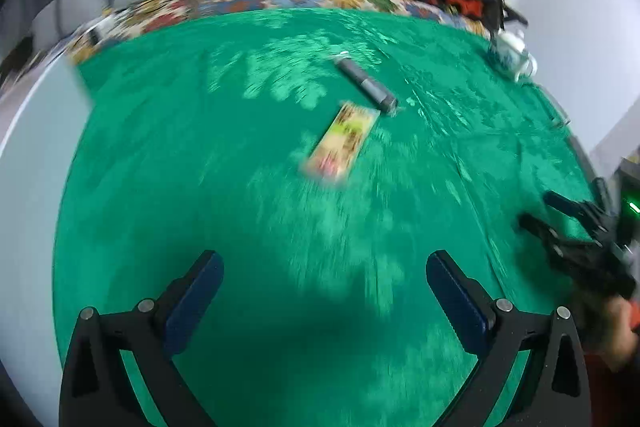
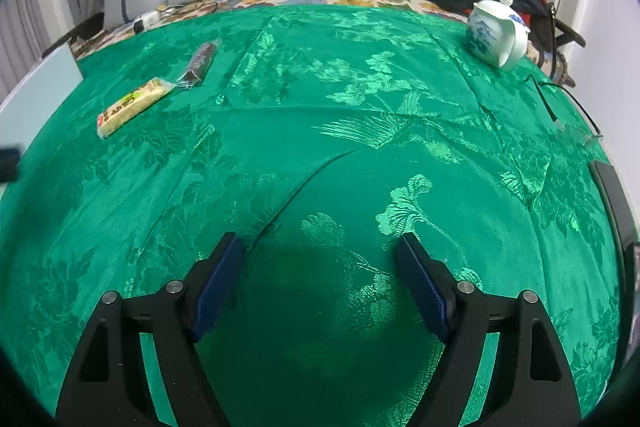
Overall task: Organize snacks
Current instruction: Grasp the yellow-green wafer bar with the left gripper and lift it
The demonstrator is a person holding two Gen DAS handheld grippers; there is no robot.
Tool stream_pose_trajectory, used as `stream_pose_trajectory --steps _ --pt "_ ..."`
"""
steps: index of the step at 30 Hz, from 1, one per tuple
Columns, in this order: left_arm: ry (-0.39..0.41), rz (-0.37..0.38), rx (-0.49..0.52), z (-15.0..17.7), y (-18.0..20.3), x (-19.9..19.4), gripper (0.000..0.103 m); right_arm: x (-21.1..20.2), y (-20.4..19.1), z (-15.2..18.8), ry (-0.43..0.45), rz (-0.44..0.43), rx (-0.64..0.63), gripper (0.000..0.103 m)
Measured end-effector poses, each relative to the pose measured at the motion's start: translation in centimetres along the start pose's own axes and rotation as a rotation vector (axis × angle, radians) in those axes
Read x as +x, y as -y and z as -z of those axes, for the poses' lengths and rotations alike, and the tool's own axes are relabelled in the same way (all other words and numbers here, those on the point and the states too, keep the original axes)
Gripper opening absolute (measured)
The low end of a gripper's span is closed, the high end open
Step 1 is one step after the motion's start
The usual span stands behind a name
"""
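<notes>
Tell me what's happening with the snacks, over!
Left gripper open, empty. Right gripper open, empty. Yellow snack bar and dark snack bar lie untouched on the green cloth, ends nearly meeting. Nothing blocking; teapot far off.

A: The left wrist view is smeared throughout. The yellow snack packet (image 1: pixel 340 143) is a blur there, its print unreadable.

B: And the dark snack bar (image 1: pixel 366 85) beyond it?

A: Soft-edged; its wrapper shows no lettering. The teapot (image 1: pixel 514 53) is a pale smudge, its blue pattern lost.

B: The right claw (image 1: pixel 560 223)?

A: Cut off by the frame's right edge, its body only partly seen.

B: In the right wrist view?

A: Sharper, but the packet's (image 2: pixel 134 103) small print is too tiny to read fully. A dark object (image 2: pixel 8 165) at the left edge is cut off and blurred; I cannot tell what it is.
</notes>
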State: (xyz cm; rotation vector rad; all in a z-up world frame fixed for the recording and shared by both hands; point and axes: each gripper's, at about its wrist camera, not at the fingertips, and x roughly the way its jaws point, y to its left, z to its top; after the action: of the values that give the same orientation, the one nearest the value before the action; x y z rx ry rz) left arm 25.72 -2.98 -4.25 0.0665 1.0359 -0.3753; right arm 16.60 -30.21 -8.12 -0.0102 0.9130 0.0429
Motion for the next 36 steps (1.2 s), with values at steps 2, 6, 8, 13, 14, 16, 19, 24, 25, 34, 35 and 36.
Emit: stream_pose_trajectory --steps 2,6,8,13,14,16,19,24,25,34,35,36 --pt "-0.002 -0.008 0.037 -2.2 0.6 2.0 0.100 0.0 0.0 0.0 0.000 0.000 0.001 0.082" --pt "-0.028 -0.012 0.074 -5.8 1.6 6.0 0.100 0.0 0.1 0.0 0.000 -0.002 0.000 0.082" --pt "-0.051 -0.025 0.081 -6.6 1.6 7.4 0.098 0.0 0.0 0.0 0.000 -0.001 -0.001 0.083" --pt "-0.054 -0.064 0.117 -6.7 2.0 9.2 0.078 0.0 0.0 0.0 0.000 -0.001 0.000 0.083" --pt "-0.039 -0.058 0.122 -6.6 2.1 9.0 0.063 0.0 0.0 0.0 0.000 -0.001 0.000 0.083" --pt "-0.016 -0.070 0.118 -6.7 2.1 8.6 0.030 0.0 0.0 0.0 0.001 -0.002 0.000 0.083" --pt "-0.019 -0.105 0.066 -6.6 1.3 8.1 0.029 0.0 0.0 0.0 0.001 -0.002 0.000 0.083" --pt "-0.007 -0.146 -0.072 -4.4 -1.0 5.8 0.029 0.0 0.0 0.0 0.001 -0.003 0.000 0.083" --pt "-0.006 -0.145 -0.090 -3.8 -1.5 5.2 0.029 0.0 0.0 0.0 0.001 -0.003 0.000 0.083" --pt "0.019 -0.180 -0.165 2.5 -4.8 2.0 0.032 0.0 0.0 0.0 0.001 -0.003 0.000 0.083" --pt "0.039 -0.161 -0.176 2.9 -5.0 1.7 0.042 0.0 0.0 0.0 0.001 -0.003 0.000 0.083" --pt "0.053 -0.147 -0.180 3.1 -5.1 1.7 0.049 0.0 0.1 0.0 0.001 -0.003 0.000 0.083"
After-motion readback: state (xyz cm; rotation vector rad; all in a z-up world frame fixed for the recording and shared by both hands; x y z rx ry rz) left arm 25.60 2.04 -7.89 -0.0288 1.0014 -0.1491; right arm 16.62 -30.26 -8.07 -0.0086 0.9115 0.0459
